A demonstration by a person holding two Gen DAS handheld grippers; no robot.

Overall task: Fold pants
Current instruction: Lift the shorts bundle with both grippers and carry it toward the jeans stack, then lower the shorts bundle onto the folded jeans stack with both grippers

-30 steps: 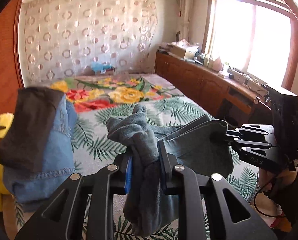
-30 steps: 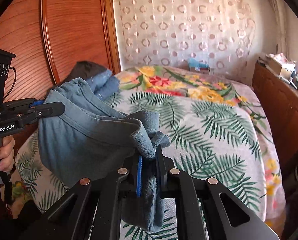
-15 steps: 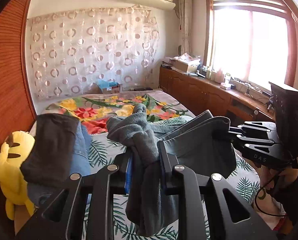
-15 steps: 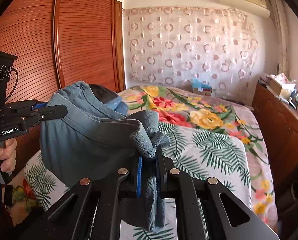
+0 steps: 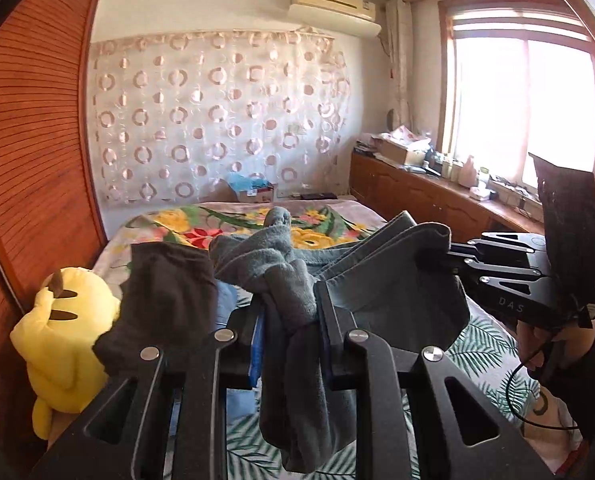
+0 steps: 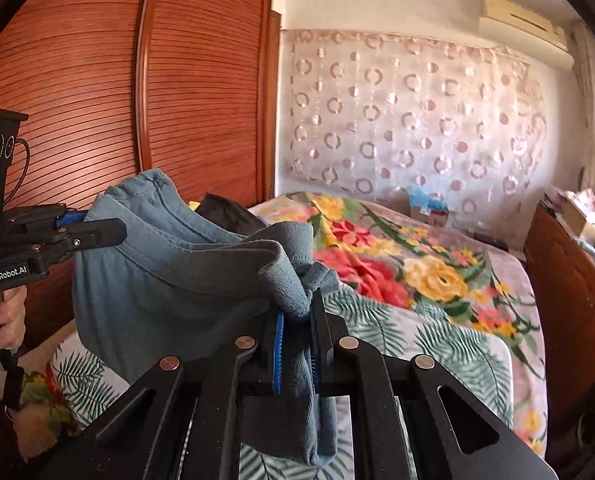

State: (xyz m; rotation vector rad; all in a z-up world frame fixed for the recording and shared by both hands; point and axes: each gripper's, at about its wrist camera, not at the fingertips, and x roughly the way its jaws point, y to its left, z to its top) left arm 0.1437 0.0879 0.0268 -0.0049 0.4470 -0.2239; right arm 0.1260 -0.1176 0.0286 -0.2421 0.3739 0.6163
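Note:
Grey-blue pants (image 5: 393, 288) hang in the air over the bed, stretched between both grippers along the waistband edge. In the left wrist view my left gripper (image 5: 289, 304) is shut on a bunched end of the cloth, which droops below its fingers. My right gripper (image 5: 453, 256) pinches the other end at the right. In the right wrist view my right gripper (image 6: 299, 312) is shut on a fold of the pants (image 6: 169, 280). There my left gripper (image 6: 113, 230) clamps the far end at the left, held by a hand (image 6: 9, 316).
Below lies a bed (image 5: 485, 344) with a floral and fern sheet (image 6: 437, 320). A yellow plush toy (image 5: 69, 320) and a pile of dark and denim clothes (image 5: 165, 292) sit at its left edge by the wooden wardrobe (image 6: 97, 100). A cabinet (image 5: 417, 196) runs under the window.
Both grippers have risen with the pants still clamped. The views have tilted up, so the bed sits lower and the ceiling and air conditioner have come into sight.

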